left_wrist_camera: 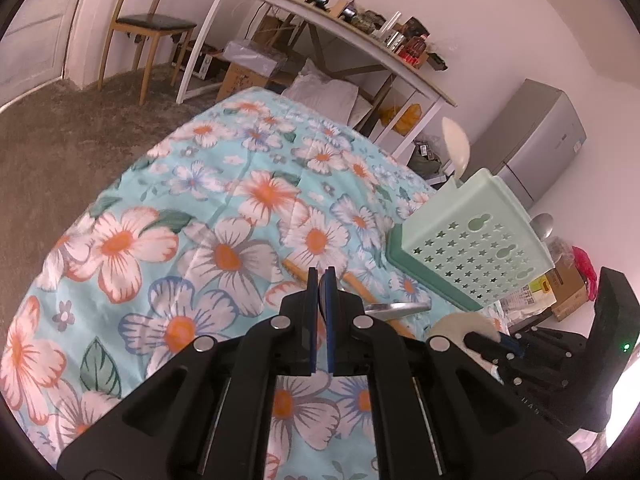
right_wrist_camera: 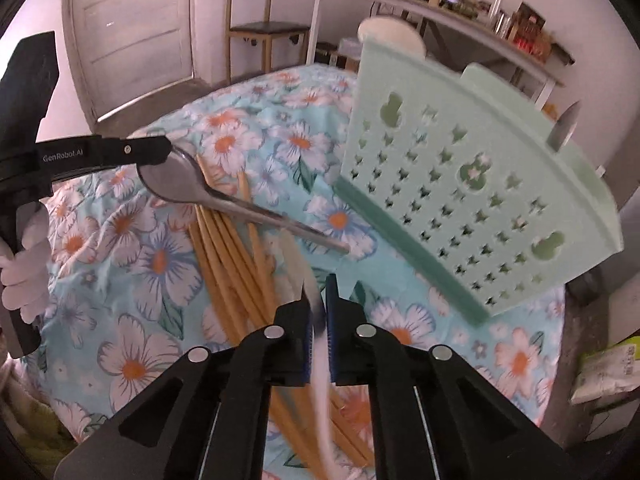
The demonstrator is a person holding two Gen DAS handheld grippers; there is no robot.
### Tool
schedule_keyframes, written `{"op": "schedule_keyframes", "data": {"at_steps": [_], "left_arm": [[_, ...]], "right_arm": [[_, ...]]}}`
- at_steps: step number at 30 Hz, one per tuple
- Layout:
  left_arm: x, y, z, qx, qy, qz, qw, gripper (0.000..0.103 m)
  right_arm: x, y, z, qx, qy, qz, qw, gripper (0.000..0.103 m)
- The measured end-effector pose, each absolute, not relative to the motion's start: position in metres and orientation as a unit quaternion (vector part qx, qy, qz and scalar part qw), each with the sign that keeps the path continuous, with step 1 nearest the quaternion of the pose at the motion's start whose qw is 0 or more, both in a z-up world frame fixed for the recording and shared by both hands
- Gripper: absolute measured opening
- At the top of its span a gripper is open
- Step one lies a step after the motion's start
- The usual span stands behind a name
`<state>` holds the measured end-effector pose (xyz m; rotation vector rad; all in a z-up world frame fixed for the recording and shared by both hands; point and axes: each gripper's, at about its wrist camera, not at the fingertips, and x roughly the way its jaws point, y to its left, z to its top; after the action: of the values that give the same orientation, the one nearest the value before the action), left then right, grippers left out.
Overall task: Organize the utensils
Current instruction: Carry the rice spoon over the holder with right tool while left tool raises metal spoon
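Floral bedspread [right_wrist_camera: 132, 240], two claws clamped on spoons beside a mint utensil holder [right_wrist_camera: 472, 184].
Right gripper [right_wrist_camera: 320, 304] is closed on a blurred white spoon [right_wrist_camera: 320, 368]; left gripper [left_wrist_camera: 320, 280] pinches the bowl of a metal spoon [right_wrist_camera: 180, 184]. Wooden chopsticks [right_wrist_camera: 228, 256] lie under both, left of the holder, which already carries another white spoon [left_wrist_camera: 456, 144] and a metal one [right_wrist_camera: 564, 124].

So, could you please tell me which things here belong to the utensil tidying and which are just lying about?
Job: metal spoon in left tool; white spoon in right tool; chopsticks; green holder.
Lying about: chair; desk; fridge.
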<state>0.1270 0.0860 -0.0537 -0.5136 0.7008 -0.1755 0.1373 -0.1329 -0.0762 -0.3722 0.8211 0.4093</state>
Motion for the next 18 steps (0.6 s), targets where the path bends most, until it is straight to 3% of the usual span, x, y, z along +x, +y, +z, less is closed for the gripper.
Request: {"op": "schedule_keyframes", "data": {"at_steps": [18], "left_arm": [[0.077, 0.078, 0.068, -0.188, 0.191, -0.114, 0.957, 0.002]], "right_arm": [[0.093, -0.197, 0.005, -0.118, 0.264, 0.141, 0.947, 0.005]]}}
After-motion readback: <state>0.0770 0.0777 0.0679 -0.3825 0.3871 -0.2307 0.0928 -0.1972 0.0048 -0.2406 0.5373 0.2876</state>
